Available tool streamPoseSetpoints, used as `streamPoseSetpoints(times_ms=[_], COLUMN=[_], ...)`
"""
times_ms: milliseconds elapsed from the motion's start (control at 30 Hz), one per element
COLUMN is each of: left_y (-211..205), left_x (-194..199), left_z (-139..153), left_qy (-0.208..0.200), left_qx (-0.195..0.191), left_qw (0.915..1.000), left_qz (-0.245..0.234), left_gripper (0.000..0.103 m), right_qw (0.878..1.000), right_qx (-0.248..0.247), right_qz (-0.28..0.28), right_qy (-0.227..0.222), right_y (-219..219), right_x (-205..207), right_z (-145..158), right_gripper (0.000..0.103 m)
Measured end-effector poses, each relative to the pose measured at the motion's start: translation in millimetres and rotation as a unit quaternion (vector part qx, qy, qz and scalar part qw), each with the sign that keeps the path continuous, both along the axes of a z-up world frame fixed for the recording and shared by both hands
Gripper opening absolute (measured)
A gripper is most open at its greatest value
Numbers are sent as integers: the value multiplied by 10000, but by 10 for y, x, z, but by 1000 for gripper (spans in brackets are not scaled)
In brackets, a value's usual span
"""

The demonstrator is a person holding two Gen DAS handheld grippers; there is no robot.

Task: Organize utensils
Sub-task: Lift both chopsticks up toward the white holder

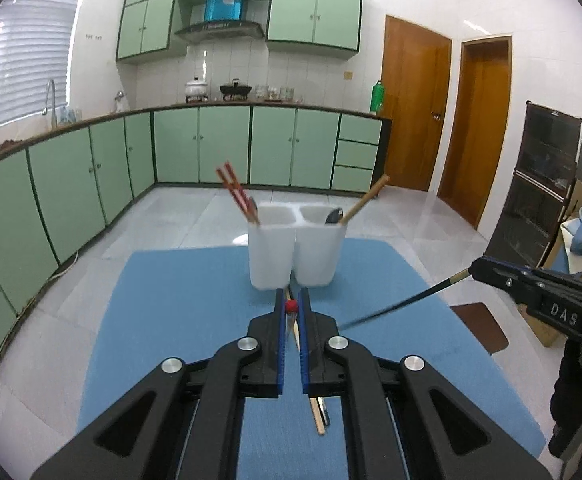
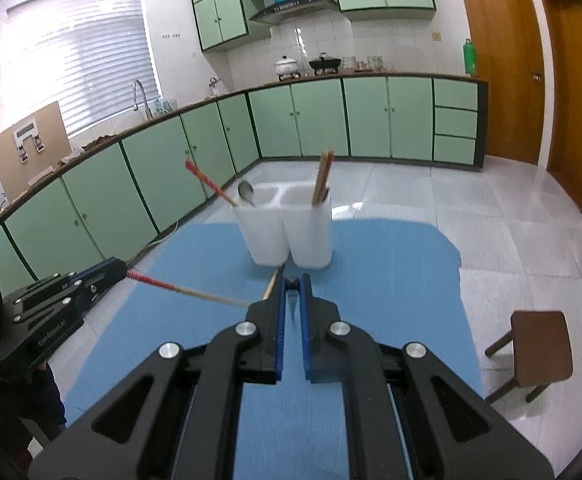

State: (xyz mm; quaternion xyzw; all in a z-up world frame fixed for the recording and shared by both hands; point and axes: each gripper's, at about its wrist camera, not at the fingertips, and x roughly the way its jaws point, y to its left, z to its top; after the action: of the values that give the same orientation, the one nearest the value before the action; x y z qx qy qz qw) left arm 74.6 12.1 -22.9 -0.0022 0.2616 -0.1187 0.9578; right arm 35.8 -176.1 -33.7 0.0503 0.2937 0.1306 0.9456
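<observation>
A white two-cup utensil holder (image 1: 297, 254) stands on the blue mat (image 1: 179, 312). Its left cup holds red chopsticks (image 1: 235, 192), its right cup a spoon (image 1: 334, 216) and a wooden chopstick (image 1: 365, 199). My left gripper (image 1: 291, 306) is shut on a red-ended chopstick (image 1: 291, 307), seen end-on; from the right wrist view it (image 2: 179, 289) points right. My right gripper (image 2: 292, 283) is shut on a dark chopstick (image 2: 292, 285), which shows in the left wrist view (image 1: 403, 304) slanting down-left. The holder (image 2: 287, 232) is just beyond both grippers.
More chopsticks (image 1: 318, 416) lie on the mat under the left gripper; one tip (image 2: 271, 284) shows by the right gripper. A brown stool (image 2: 539, 348) stands right of the table. Green kitchen cabinets (image 1: 211, 144) run behind, across the tiled floor.
</observation>
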Motion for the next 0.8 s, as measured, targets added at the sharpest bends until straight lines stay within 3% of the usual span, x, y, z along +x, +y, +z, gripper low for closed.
streamPoseSetpoints(times_ms=[500, 800], left_y=[-94, -215], left_x=[331, 776], left_z=[532, 1226], left_qy=[-447, -1356], left_qx=[-164, -317], left_qw=[9986, 9899], left_qz=[-217, -271], left_gripper=[6, 6], right_qw=[9985, 9930], right_qx=[84, 206], right_qz=[365, 208], right_qy=[-406, -1143], right_y=[59, 17], right_x=[499, 989], right_z=[744, 1394], right_gripper=[6, 6])
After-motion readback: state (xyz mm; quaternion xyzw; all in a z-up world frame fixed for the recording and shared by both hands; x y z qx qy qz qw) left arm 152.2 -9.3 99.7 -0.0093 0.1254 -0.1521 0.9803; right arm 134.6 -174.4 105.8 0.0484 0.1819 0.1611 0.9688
